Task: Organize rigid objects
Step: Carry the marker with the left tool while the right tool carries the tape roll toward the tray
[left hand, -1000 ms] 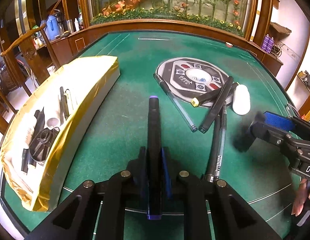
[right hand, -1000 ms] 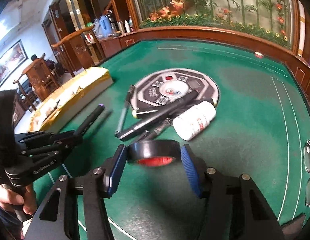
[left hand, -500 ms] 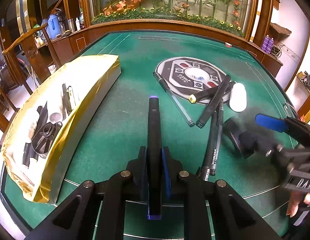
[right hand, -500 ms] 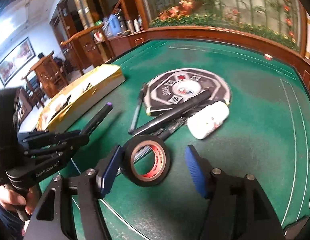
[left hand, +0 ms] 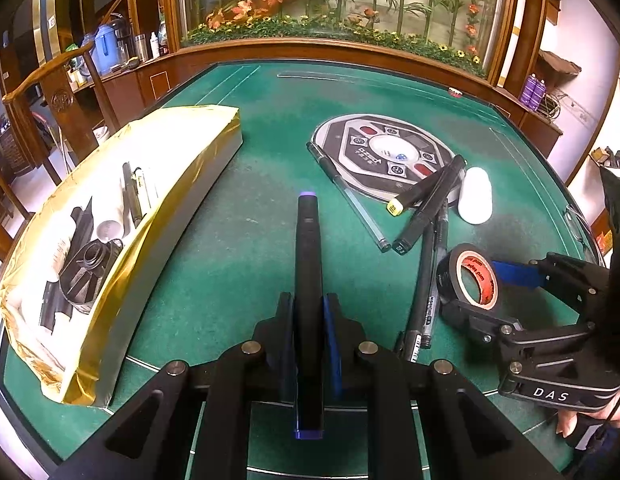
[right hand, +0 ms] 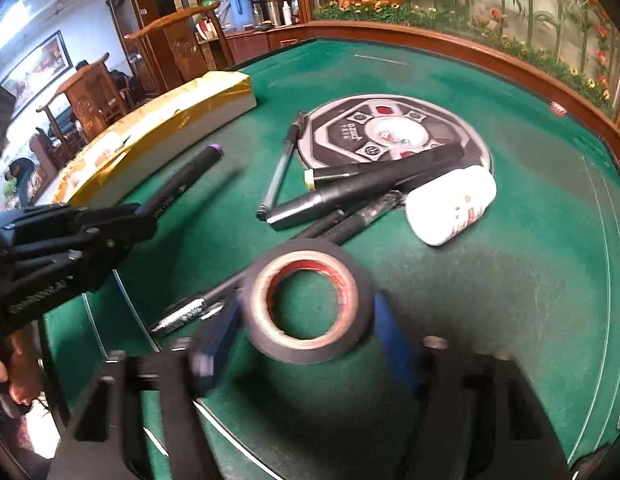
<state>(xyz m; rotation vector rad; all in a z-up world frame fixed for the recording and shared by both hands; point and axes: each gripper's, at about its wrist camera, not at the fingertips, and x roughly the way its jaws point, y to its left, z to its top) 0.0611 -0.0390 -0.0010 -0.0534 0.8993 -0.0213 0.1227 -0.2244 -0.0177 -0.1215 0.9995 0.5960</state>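
The left claw (left hand: 307, 320) is clamped on a black marker (left hand: 307, 264) whose long axis points away along its fingers. The gold-wrapped box (left hand: 109, 280) lies along the worktop's left edge, nearer this hand. The right claw (right hand: 305, 332) grips the tape roll (right hand: 305, 304) above the worktop (left hand: 229, 240).

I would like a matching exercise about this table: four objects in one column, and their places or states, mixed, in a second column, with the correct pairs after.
Objects:
1. black marker with purple ends
2. roll of black tape
3. white bottle
4. gold box

Places or states:
A. lying on its side on the green felt, by the round control panel
B. between the right tongs
C. open at the table's left edge, with dark items inside
D. clamped in the left tongs

Pairs: 1-D, 2-B, 3-A, 4-C
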